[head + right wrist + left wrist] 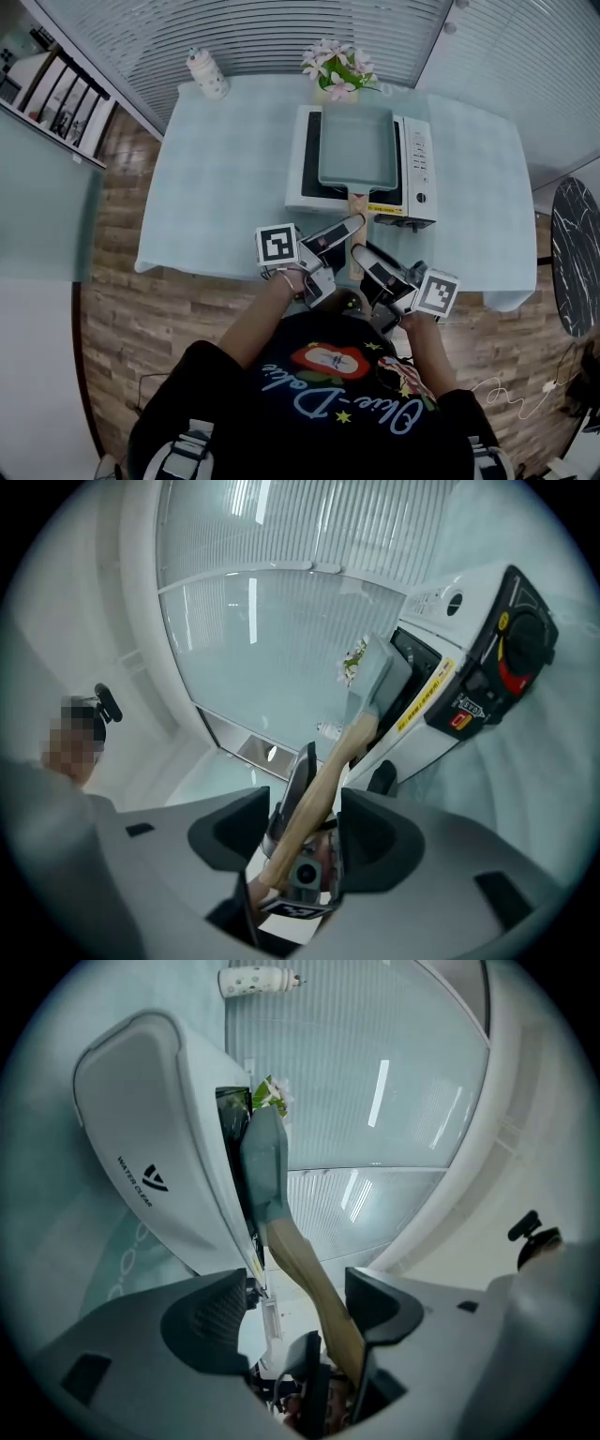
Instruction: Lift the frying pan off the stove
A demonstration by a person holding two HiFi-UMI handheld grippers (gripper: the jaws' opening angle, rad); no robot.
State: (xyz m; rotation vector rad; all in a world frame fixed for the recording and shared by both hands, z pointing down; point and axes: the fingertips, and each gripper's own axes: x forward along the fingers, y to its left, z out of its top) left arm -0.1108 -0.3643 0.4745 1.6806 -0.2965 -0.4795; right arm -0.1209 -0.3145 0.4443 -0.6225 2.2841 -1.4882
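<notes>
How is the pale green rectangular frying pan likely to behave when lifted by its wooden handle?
The pale green rectangular frying pan looks rigid, so it should rise in one piece. Its wide body lies beyond the slim wooden handle, so it will probably tip forward. The smooth handle might slip.

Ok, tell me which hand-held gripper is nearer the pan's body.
Left. The left hand-held gripper straddles the wooden handle up by the stove; the right hand-held gripper straddles the handle's free end, farther from the frying pan itself.
</notes>
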